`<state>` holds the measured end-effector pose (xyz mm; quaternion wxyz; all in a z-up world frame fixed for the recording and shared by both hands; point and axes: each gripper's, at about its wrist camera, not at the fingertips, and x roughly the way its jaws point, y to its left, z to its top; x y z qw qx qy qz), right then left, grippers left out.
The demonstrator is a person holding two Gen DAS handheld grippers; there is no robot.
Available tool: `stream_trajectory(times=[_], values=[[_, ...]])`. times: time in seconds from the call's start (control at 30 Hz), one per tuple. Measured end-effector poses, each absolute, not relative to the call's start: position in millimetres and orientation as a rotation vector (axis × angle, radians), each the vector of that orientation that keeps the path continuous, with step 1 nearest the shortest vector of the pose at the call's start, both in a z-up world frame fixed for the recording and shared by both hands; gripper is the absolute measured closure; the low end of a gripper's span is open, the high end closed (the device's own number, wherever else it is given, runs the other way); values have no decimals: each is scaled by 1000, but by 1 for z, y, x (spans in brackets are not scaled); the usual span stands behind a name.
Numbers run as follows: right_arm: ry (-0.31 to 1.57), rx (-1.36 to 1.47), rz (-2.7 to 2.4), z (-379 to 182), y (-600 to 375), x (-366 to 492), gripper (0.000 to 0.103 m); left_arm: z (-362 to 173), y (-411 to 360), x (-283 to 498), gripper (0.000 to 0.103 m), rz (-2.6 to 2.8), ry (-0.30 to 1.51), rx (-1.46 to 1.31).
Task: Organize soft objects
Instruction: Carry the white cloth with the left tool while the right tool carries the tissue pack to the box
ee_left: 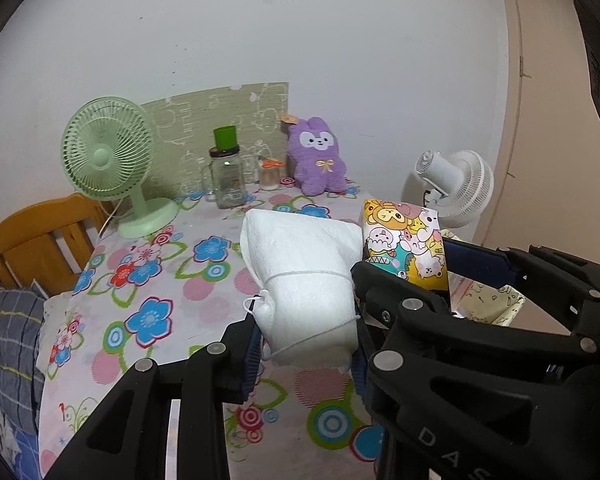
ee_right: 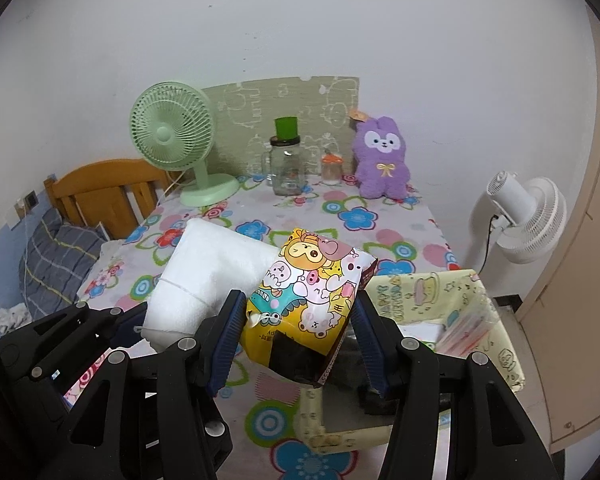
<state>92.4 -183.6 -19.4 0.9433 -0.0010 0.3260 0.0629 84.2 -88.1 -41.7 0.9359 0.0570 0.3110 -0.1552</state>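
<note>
My left gripper is shut on a white soft bundle tied with thin string, held above the flowered table. It also shows in the right wrist view. My right gripper is shut on a colourful cartoon-print packet, held just right of the bundle; the packet also shows in the left wrist view. A purple plush bunny sits upright at the table's back. A pale yellow printed fabric box stands open below and right of the packet.
A green desk fan, a glass jar with a green cup on top and a small orange-lidded jar stand at the back. A white fan stands off the table's right side. A wooden bed frame lies left.
</note>
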Motion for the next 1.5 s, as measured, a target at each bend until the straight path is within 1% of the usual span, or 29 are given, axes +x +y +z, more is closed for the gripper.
stream_trajectory(times=[0.97, 1.2, 1.27, 1.33, 1.4, 1.47, 1.5], values=[[694, 46, -9, -38, -278, 104, 46, -62, -183, 107, 64, -458, 665, 197], [724, 66, -30, -51, -297, 113, 46, -73, -202, 115, 62, -482, 684, 219], [733, 68, -36, -54, -300, 115, 46, -77, -205, 118, 60, -490, 695, 224], [743, 70, -40, -57, -303, 117, 46, -80, -208, 121, 56, -493, 703, 234], [755, 77, -42, -61, -306, 120, 46, -84, -211, 123, 55, -493, 711, 244], [761, 79, -45, -65, -308, 122, 46, -86, -213, 124, 51, -492, 715, 252], [762, 76, -49, -67, -308, 123, 46, -88, -213, 125, 46, -485, 716, 261]])
